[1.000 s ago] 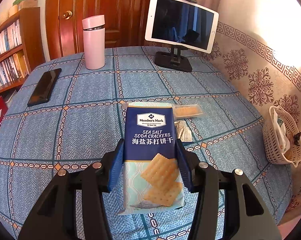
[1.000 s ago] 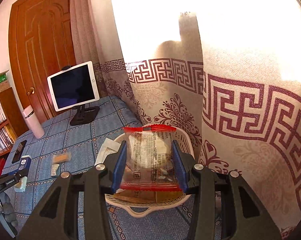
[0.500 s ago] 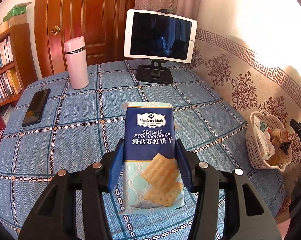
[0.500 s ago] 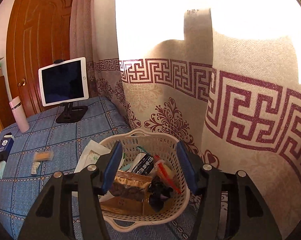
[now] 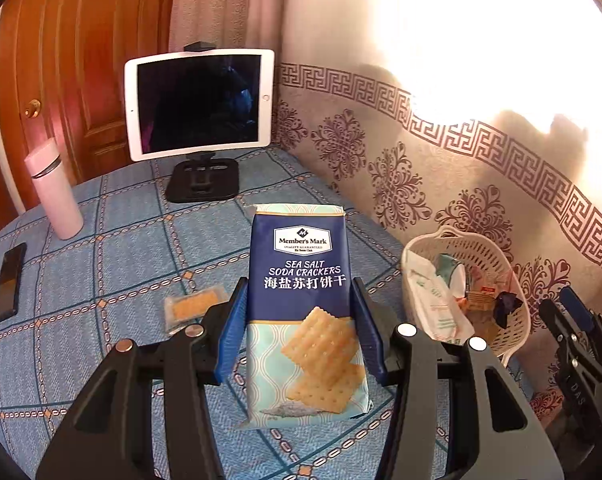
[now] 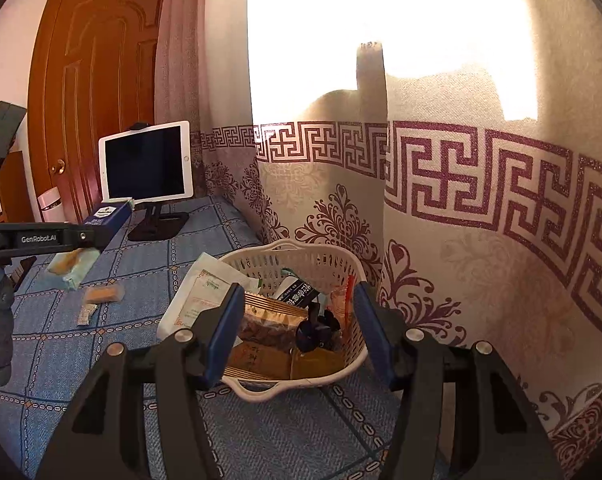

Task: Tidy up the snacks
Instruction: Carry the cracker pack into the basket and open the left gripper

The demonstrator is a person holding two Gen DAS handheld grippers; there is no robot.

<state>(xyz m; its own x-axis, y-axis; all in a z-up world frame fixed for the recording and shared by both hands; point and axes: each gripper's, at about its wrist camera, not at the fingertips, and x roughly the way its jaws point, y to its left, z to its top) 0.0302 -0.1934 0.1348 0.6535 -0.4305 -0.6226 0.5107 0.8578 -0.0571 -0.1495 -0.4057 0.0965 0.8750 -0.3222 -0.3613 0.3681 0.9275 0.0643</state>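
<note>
Left claw [image 5: 299,332]: we find it clamped on the cracker pack [image 5: 301,304].
Right claw [image 6: 299,336]: we find it open, empty, above the basket [image 6: 353,364].

- One blue pack of soda crackers [image 5: 307,304], held up off the table.
- One white basket [image 6: 321,264] at the right, by the curtain; the packets heaped inside overlap too much to count.
- Two small loose packets on the cloth: an orange one [image 6: 103,294] and a smaller pale one [image 6: 85,315].
- One tablet [image 5: 199,104] on a stand, far side.
- One pink flask [image 5: 55,190].
- One dark phone [image 5: 9,282], far left.
- Two grippers.
</note>
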